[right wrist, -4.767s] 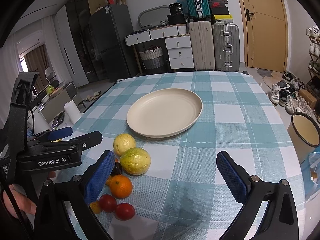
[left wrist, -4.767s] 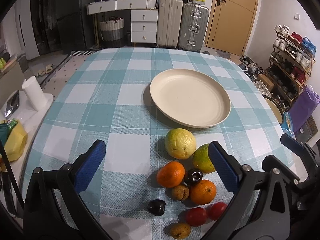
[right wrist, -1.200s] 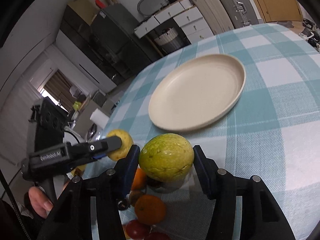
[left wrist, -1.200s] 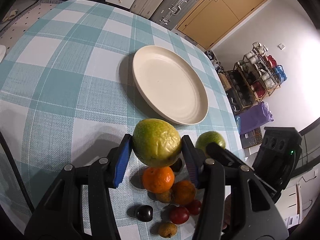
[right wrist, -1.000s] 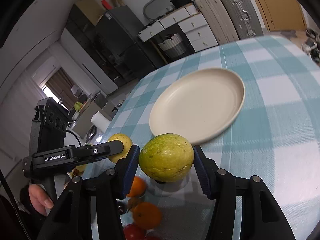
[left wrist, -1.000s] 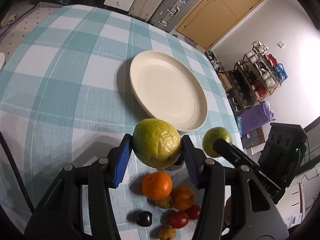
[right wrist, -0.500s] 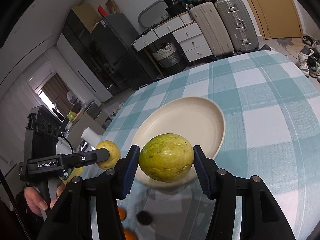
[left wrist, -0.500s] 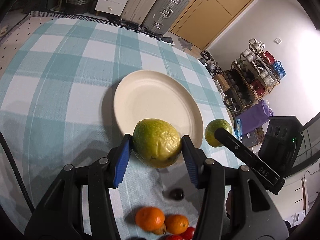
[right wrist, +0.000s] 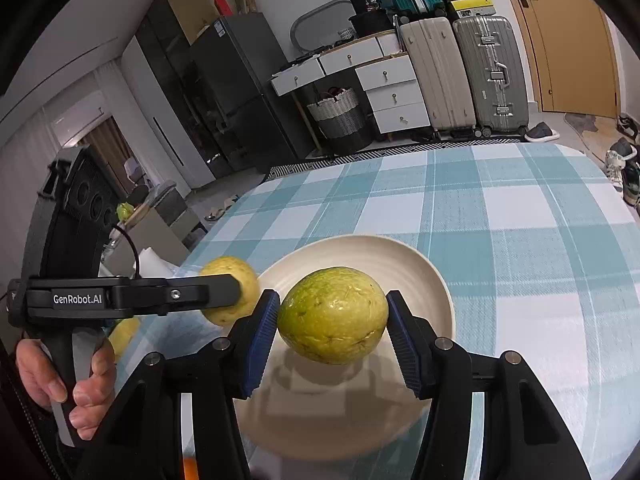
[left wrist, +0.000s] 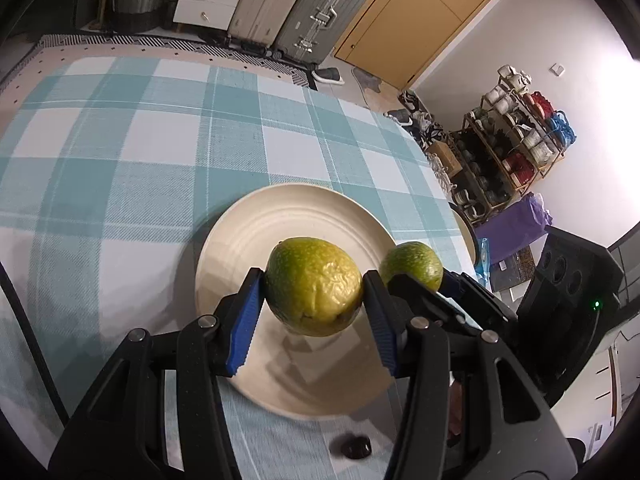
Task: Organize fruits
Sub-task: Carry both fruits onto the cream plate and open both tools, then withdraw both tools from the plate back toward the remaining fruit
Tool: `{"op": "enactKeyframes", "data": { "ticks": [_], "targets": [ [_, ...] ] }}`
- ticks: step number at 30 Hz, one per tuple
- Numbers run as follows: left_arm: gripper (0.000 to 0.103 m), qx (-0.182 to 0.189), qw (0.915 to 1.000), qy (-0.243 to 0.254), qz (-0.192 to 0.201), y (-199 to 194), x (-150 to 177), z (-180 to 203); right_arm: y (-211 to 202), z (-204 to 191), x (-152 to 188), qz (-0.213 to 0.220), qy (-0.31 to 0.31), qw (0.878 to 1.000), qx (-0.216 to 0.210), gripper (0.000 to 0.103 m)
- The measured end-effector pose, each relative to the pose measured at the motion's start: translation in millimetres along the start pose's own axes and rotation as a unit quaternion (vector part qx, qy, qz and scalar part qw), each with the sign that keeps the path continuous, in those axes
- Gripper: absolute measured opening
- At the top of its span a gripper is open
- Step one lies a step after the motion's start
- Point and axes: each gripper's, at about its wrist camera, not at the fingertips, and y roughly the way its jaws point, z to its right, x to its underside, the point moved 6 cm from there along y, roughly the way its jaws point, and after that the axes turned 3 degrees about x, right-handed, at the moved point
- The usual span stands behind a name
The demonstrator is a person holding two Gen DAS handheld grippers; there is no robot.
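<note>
Two green-yellow fruits are in the air, one per gripper. In the left wrist view, the wrinkled yellow-green fruit (left wrist: 314, 286) sits at frame centre, pinched between the blue fingers (left wrist: 245, 320) of the left gripper (left wrist: 314, 300), above the near half of the cream plate (left wrist: 256, 232). In the right wrist view, the smoother green fruit (right wrist: 333, 314) is likewise pinched between the blue fingers (right wrist: 262, 330) of the right gripper (right wrist: 332, 320), at lower centre, over the same plate (right wrist: 420, 268). Each view also shows the other gripper with its fruit: at right of centre in the left view (left wrist: 412, 266), at left of centre in the right view (right wrist: 230, 288), where a hand (right wrist: 66, 380) grips the handle at lower left.

One plate is present, nothing resting on it. One small dark fruit (left wrist: 357, 446) lies on the checked table (left wrist: 140, 152) at the bottom of the left view, just off the plate's near rim. A sliver of orange fruit (right wrist: 190, 468) shows at the bottom edge of the right view.

Compared with a second ago, both fruits remain clamped with no change in finger spacing. The plate, then in the upper half of each frame ahead of the fruits, is now directly beneath them. The cluster of oranges, red and brown fruits visible then below the grippers has dropped almost wholly out of both frames.
</note>
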Motion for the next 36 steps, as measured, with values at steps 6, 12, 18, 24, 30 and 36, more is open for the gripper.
{"op": "enactKeyframes", "data": {
  "ticks": [6, 12, 18, 24, 30, 36],
  "targets": [
    [0.048, 0.0, 0.9999, -0.003, -0.015, 27, -17, -8, 28, 13, -11, -0.018, 0.013, 1.0, 0.013, 0.055],
    [0.048, 0.004, 0.9995, -0.012, -0.027, 46, -23, -15, 52, 19, -11, -0.046, 0.011, 0.999, 0.014, 0.055],
    [0.048, 0.012, 0.9992, -0.019, -0.032, 57, -26, -19, 60, 26, -10, -0.049, 0.031, 0.998, 0.006, 0.056],
    [0.064, 0.002, 0.9998, -0.013, -0.017, 49, -33, -15, 47, 31, -14, -0.022, 0.053, 0.998, -0.002, 0.085],
    [0.065, -0.03, 0.9995, -0.007, 0.009, 22, -27, -11, 3, 25, -26, 0.051, 0.052, 0.997, 0.004, 0.094],
    [0.065, -0.105, 0.9934, 0.029, 0.037, -16, -12, 1, -32, 16, -24, 0.067, 0.042, 0.997, 0.02, 0.096]
  ]
}}
